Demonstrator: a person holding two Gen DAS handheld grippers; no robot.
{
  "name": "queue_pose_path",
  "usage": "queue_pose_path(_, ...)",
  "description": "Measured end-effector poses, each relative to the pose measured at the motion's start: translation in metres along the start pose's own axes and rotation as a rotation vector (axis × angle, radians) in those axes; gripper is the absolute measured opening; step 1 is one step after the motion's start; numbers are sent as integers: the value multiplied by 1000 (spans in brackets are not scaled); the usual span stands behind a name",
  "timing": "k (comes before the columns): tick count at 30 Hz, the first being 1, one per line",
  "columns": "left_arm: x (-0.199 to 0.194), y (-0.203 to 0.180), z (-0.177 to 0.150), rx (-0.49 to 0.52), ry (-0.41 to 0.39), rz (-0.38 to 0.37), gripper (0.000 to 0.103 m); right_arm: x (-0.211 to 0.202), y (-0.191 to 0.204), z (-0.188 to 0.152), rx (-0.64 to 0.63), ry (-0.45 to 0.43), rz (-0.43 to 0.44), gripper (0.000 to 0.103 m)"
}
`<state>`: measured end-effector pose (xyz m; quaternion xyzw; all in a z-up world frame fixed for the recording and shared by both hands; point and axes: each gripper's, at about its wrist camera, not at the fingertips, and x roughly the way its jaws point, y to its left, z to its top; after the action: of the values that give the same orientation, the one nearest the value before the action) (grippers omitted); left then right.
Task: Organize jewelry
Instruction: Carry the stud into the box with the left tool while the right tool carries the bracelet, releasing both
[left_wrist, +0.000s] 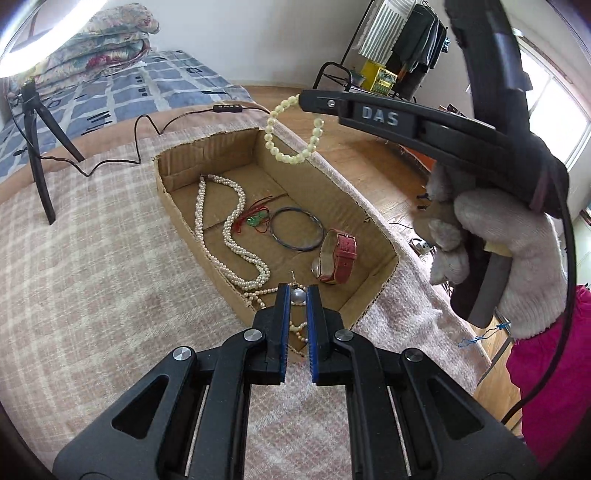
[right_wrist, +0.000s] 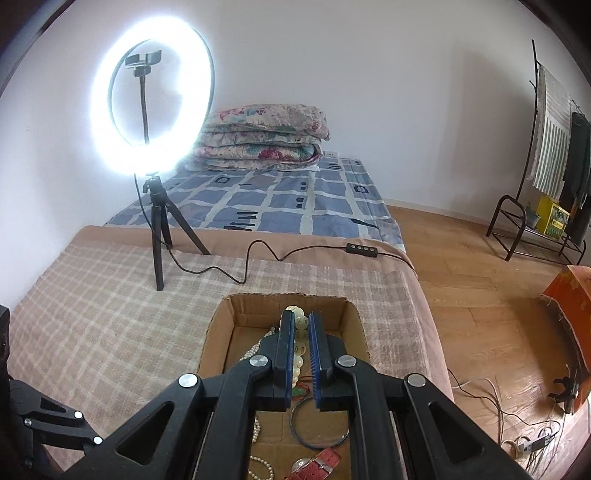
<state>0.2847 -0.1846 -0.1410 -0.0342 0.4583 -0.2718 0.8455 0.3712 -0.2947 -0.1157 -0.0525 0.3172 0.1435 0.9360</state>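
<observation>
An open cardboard box (left_wrist: 373, 218) (right_wrist: 218, 332) sits on the plaid blanket. Inside lie a long pearl necklace (left_wrist: 236, 240), a green pendant on red cord (left_wrist: 256, 220), a dark bangle (left_wrist: 297, 229) (right_wrist: 319, 424) and a red-strapped watch (left_wrist: 336, 256) (right_wrist: 317, 463). My left gripper (left_wrist: 298, 295) is shut on a pearl earring (left_wrist: 298, 296) over the box's near end. My right gripper (right_wrist: 301, 326) (left_wrist: 306, 101) is shut on a pale green bead bracelet (left_wrist: 291, 133) (right_wrist: 298, 321), which hangs above the box's far end.
A lit ring light on a tripod (right_wrist: 157, 229) stands on the bed at the back left, its cable (right_wrist: 258, 254) trailing behind the box. Folded quilts (right_wrist: 264, 138) lie by the wall. Wood floor (right_wrist: 480, 295) and a clothes rack (right_wrist: 546, 206) are to the right.
</observation>
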Motion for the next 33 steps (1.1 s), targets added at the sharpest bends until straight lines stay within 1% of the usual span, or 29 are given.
queue_pose_path(12, 21, -5, -3, 5, 22, -1, 7, 50, -21, -2, 28, 78, 0, 5)
queue_pose_path(18, 26, -8, -3, 22, 22, -3, 7, 62, -25, -5, 41, 100, 8, 6)
queue_pose_path(20, 25, -11, -3, 34, 13, 4, 7, 61, -27, -4, 49, 95, 12, 6)
queue_pose_path(21, 24, -12, -3, 37, 7, 5, 7, 61, -27, -3, 54, 94, 13, 8)
queue_pose_path(22, 24, -13, -2, 39, 2, 5, 7, 61, -28, -3, 59, 91, 15, 17)
queue_pose_path(23, 23, -14, -2, 44, 1, 5, 7, 60, -29, -2, 64, 86, 17, 20)
queue_pose_path(25, 23, -16, -1, 59, -2, 19, 7, 57, -29, -1, 71, 84, 18, 20)
queue_pose_path(26, 22, -16, -1, 64, -4, 27, 7, 57, -29, -1, 69, 85, 15, 23)
queue_pose_path(27, 22, -16, -1, 65, -4, 32, 13, 55, -28, -1, 64, 85, 9, 25)
queue_pose_path(28, 22, -16, -1, 64, -5, 31, 26, 54, -28, 0, 61, 83, 2, 40)
queue_pose_path(29, 20, -16, -1, 60, -10, 29, 32, 52, -27, 0, 60, 77, -8, 63)
queue_pose_path(30, 18, -15, -1, 56, -16, 33, 38, 48, -28, 0, 64, 62, -20, 70)
queue_pose_path(31, 17, -16, -1, 56, -19, 36, 38, 45, -29, 1, 71, 51, -24, 76)
queue_pose_path(33, 14, -16, -1, 61, -21, 43, 38, 41, -31, 2, 90, 45, -20, 78)
